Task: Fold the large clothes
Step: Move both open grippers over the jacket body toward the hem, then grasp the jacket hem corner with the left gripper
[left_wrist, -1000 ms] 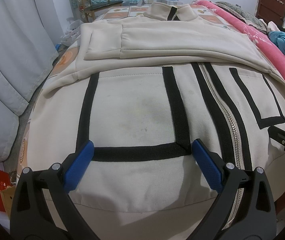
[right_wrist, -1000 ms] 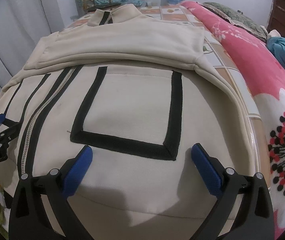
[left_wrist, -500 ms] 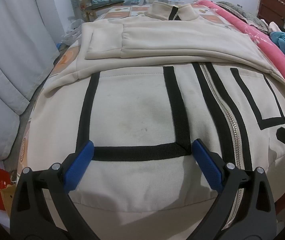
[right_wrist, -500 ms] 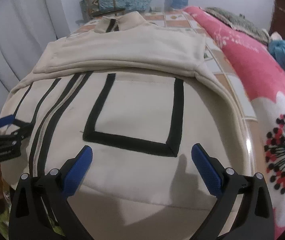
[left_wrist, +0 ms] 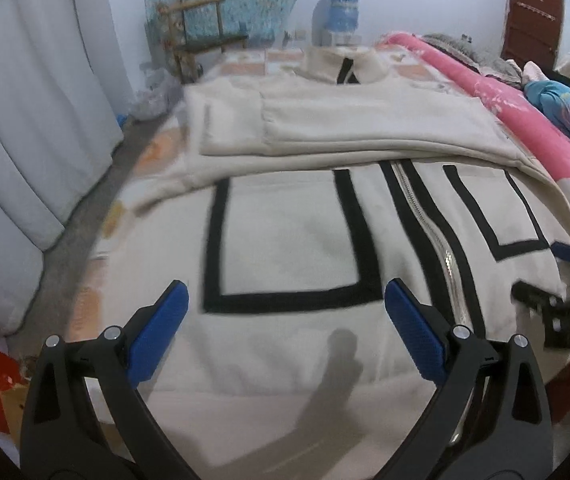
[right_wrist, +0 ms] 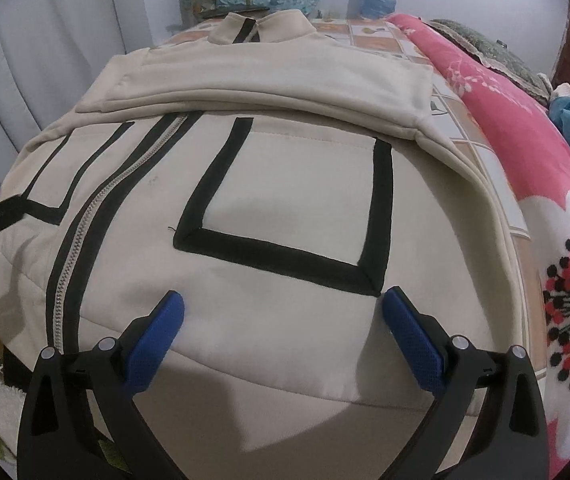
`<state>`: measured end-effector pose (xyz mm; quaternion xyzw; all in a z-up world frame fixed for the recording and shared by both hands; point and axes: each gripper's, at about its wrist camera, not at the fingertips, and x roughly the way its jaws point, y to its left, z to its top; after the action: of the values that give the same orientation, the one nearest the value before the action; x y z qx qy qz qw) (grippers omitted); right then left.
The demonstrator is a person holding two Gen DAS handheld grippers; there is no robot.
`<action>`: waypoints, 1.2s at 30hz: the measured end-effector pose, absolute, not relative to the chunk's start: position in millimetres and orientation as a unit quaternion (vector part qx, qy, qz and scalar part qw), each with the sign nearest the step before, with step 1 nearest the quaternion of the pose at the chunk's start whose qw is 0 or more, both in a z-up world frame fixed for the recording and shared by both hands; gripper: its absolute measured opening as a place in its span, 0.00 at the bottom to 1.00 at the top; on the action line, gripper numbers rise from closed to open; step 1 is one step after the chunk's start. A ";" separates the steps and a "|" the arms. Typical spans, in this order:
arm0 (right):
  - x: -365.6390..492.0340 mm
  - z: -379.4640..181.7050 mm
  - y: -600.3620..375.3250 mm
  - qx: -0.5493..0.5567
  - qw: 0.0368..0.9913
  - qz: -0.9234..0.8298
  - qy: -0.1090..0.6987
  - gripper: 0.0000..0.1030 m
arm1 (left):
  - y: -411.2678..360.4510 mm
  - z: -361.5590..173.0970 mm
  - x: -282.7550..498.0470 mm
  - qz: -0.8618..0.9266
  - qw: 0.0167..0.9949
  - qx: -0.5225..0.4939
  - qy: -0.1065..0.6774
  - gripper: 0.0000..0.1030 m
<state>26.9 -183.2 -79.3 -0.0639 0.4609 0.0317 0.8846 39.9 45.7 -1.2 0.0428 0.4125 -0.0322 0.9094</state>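
Jacket (right_wrist: 277, 208), no readable writing

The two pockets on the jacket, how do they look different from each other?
The left pocket has a faint grey smudge, while the right pocket looks cleaner. A loose thread sticks out at the right pocket's corner, none shows on the left pocket. Both are cream with black trim.

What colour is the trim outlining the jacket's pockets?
Black trim on the cream jacket, clearest in the right wrist view.
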 end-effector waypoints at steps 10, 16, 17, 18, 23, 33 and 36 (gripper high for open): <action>25.0 -80.1 -182.2 -0.067 0.888 0.035 0.454 0.94 | 93.3 -5.3 -35.9 -0.010 0.903 0.024 0.429 0.92; 25.9 -79.6 -181.4 -0.068 0.886 0.035 0.457 0.94 | 110.3 -19.7 -58.4 -0.015 0.892 -0.015 0.451 0.82; 25.9 -79.5 -181.4 -0.067 0.886 0.035 0.457 0.94 | 115.4 -22.3 -59.7 -0.012 0.890 -0.027 0.455 0.79; 25.8 -79.5 -181.5 -0.068 0.886 0.035 0.457 0.94 | 120.1 -24.3 -60.9 -0.009 0.889 -0.036 0.457 0.79; 25.9 -79.6 -181.5 -0.068 0.885 0.035 0.459 0.94 | 147.5 -34.9 -56.0 -0.005 0.881 -0.101 0.463 0.78; 26.5 -79.7 -180.8 -0.069 0.883 0.033 0.462 0.94 | 170.8 -68.1 -27.5 -0.037 0.844 -0.203 0.495 0.63; 26.4 -79.6 -180.9 -0.068 0.884 0.033 0.462 0.94 | 166.4 -66.6 -28.5 -0.041 0.846 -0.197 0.494 0.56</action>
<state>26.4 -180.9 -79.6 -0.0684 0.4616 0.0332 0.8838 -28.5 166.4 -66.6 -0.1967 0.4942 -0.0413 0.8458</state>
